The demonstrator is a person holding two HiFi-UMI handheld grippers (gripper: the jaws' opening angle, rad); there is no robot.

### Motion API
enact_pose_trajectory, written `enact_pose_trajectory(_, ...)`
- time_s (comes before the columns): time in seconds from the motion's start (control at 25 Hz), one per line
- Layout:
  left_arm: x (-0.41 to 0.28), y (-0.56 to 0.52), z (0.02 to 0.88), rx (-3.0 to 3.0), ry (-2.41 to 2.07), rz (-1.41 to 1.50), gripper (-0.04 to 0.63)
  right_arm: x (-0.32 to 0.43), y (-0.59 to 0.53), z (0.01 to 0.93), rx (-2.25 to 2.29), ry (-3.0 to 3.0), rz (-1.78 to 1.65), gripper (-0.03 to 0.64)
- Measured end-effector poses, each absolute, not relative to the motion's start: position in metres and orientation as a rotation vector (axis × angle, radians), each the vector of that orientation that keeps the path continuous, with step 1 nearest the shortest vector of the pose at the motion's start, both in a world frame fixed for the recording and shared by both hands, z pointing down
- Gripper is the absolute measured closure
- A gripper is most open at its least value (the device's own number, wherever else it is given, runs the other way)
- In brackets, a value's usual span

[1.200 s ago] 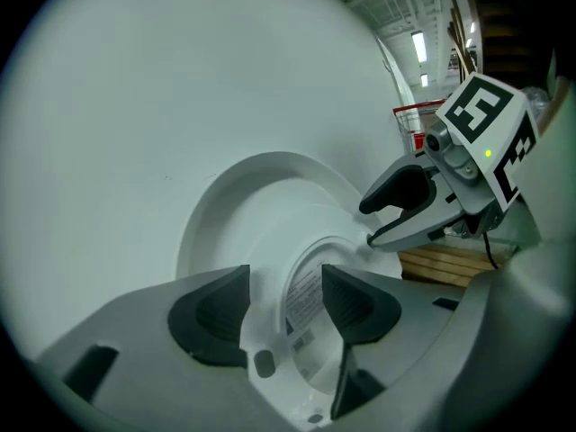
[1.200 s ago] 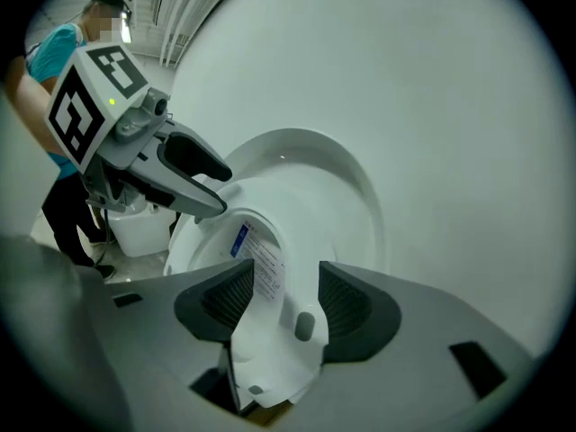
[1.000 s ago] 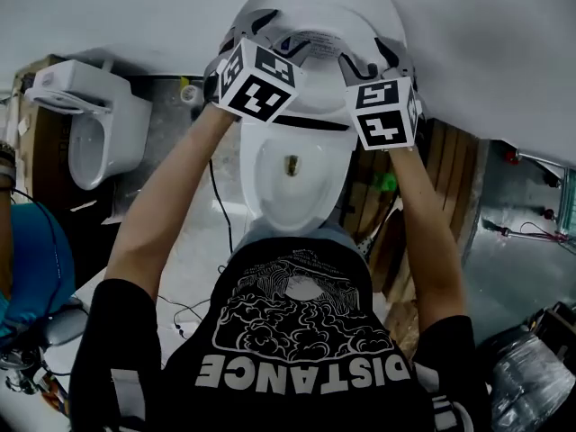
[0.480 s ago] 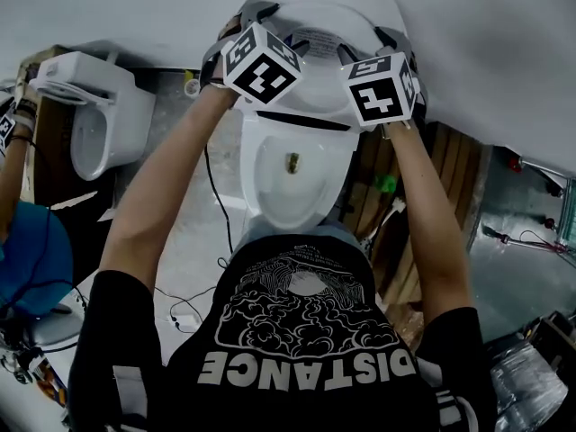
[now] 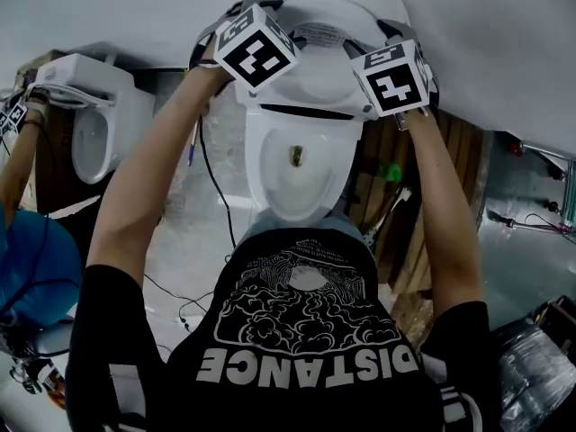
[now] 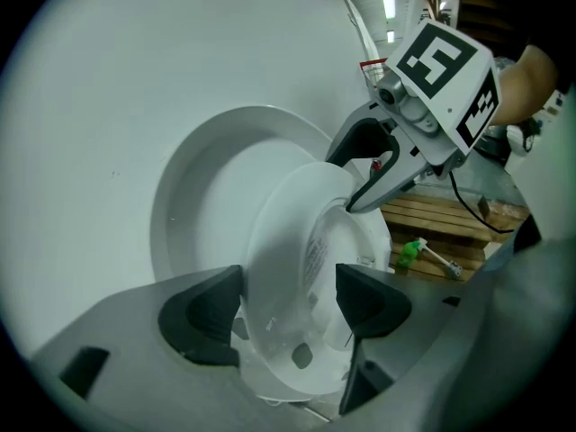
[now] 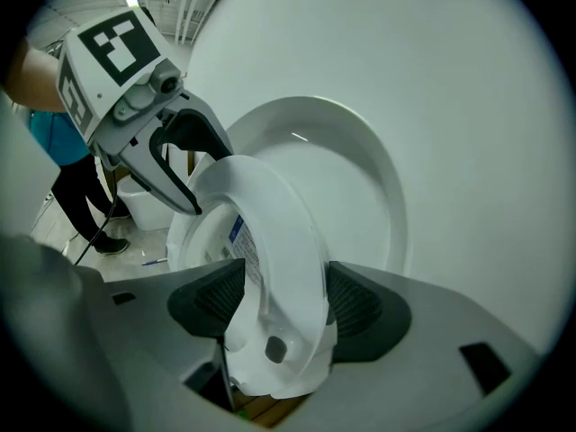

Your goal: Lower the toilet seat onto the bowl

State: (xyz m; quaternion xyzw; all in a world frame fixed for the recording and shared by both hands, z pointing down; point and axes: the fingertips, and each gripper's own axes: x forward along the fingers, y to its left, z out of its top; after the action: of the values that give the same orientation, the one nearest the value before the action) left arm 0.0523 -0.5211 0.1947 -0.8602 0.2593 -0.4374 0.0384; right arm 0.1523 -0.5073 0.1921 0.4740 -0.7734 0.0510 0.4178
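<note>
Left claw (image 6: 286, 310), right claw (image 7: 283, 301) — newly parted, astride upright toilet seat (image 6: 297, 232)

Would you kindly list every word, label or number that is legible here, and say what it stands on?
"DISTANCE": on the back of the person's black T-shirt, upside down in the head view.
Sticker on the toilet seat: printed lines, too small and blurred to read.

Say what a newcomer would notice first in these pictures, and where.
Two black-and-white marker cubes top the head view, one on the left gripper, one on the right gripper. Both pairs of jaws have just been opening, with the raised white seat rim between them, clear of the lid behind. Below lies the open bowl; a second toilet stands at the picture's left.
</note>
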Motion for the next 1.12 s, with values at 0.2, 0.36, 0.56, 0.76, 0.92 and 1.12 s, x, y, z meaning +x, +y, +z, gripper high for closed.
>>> enact_pose_trajectory(0.2, 0.048, -0.502, 0.186, -2.668, 0.698, -1.331, 0.282, 0.153, -0.491, 0.186, 1.199, -1.944, 0.156, 0.344)
enact_pose_trajectory(0.36, 0.040, -0.493, 0.178, -2.689, 0.695, -1.307, 0.365, 0.149, -0.477, 0.181, 1.193, -1.970, 0.193, 0.344)
enact_pose_trajectory(0.56, 0.035, -0.475, 0.174, -2.668, 0.673, -1.293, 0.393, 0.147, -0.455, 0.179, 1.136, -1.946, 0.141, 0.347)
enact_pose_trajectory(0.76, 0.026, -0.460, 0.170, -2.656, 0.630, -1.261, 0.445, 0.142, -0.433, 0.178, 1.055, -1.961, 0.128, 0.351)
enact_pose_trajectory(0.92, 0.020, -0.439, 0.169, -2.649, 0.582, -1.240, 0.448, 0.141, -0.416, 0.173, 1.091, -1.954, 0.136, 0.407)
enact_pose_trajectory(1.12, 0.019, -0.411, 0.173, -2.635, 0.520, -1.249, 0.448, 0.142, -0.394, 0.174, 1.136, -1.925, 0.116, 0.451)
